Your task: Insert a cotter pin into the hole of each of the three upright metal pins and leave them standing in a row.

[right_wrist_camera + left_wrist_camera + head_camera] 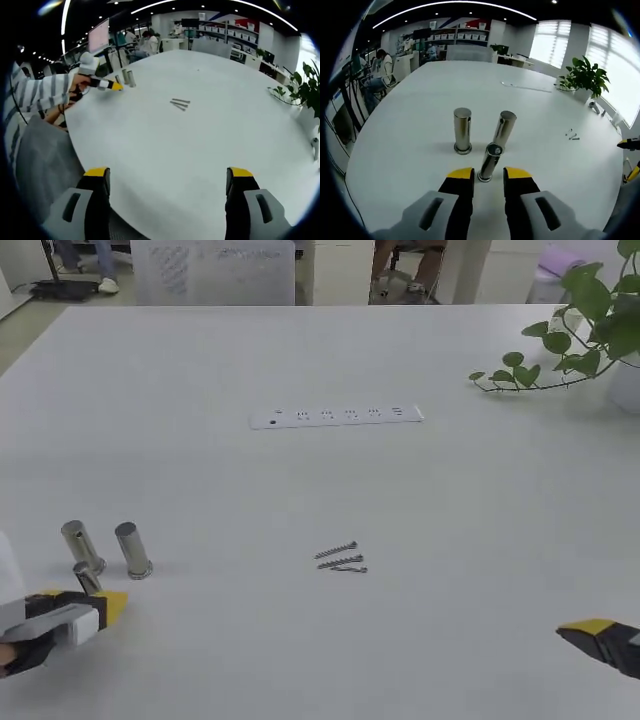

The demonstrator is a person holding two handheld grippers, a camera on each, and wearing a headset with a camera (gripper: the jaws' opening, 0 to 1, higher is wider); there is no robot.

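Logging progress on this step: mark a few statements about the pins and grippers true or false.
1. Three shiny metal cylinder pins stand by the left gripper. True.
2. The small grey cotter pins sit in the pins' holes. False: they lie loose on the white table.
3. The right gripper is shut on a cotter pin. False: open, empty.
4. A white power strip lies beyond the cotter pins. True.

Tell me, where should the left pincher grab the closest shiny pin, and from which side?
Grip the nearest pin around the middle of its smooth round shaft, above the wider foot. Come straight in from the near side, where the open left gripper faces it, one jaw each side. The other two pins stand behind it, leaving the front free.
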